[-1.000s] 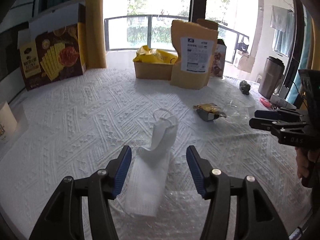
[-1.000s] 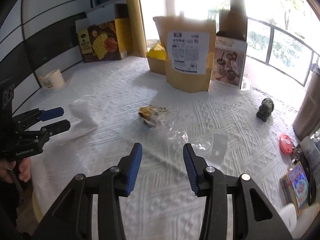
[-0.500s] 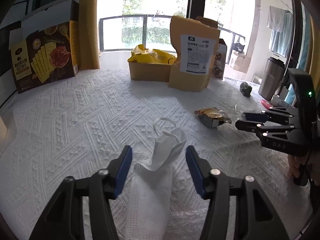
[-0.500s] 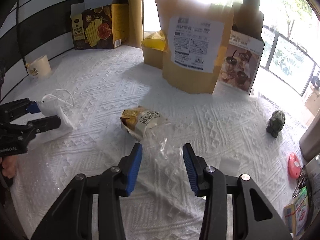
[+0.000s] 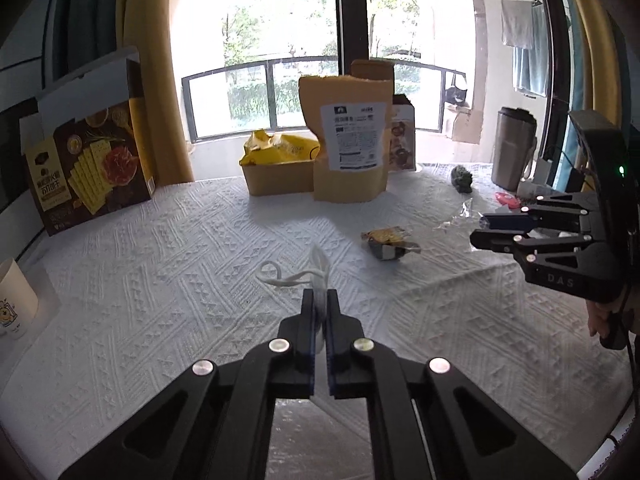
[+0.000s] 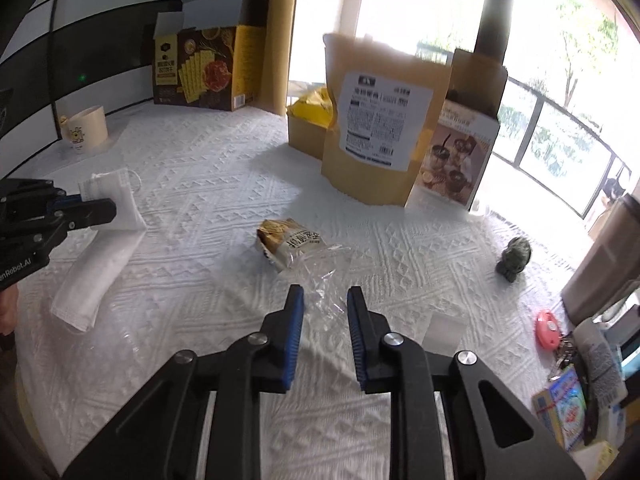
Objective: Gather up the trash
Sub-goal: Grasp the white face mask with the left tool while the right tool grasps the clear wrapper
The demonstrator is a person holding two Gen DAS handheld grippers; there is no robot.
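Note:
A white face mask point(image 6: 108, 240) lies on the white textured tablecloth point(image 5: 168, 264). My left gripper point(image 5: 319, 300) is shut on one end of it, which is raised, and an ear loop point(image 5: 280, 276) sticks out ahead of the jaws. A crumpled clear plastic wrapper point(image 6: 320, 280) sits between the fingertips of my right gripper point(image 6: 324, 300). Its jaws are closing, and gaps still show beside the pads. A yellow snack wrapper point(image 6: 288, 240) lies just beyond the plastic. The left wrist view shows the right gripper point(image 5: 484, 228) at the right, held by a hand.
At the back stand a cracker box point(image 5: 88, 168), a kraft pouch point(image 5: 348, 140) and a cardboard box point(image 5: 276, 176) of yellow bags. A paper cup point(image 5: 12, 304) is at the left edge. A dark figurine point(image 6: 514, 258), a red item point(image 6: 547, 328) and a metal tumbler point(image 5: 514, 148) are at the right.
My left jaws have closed onto the mask and lifted its end. My right gripper has moved forward over the clear plastic, and its jaws have narrowed around it.

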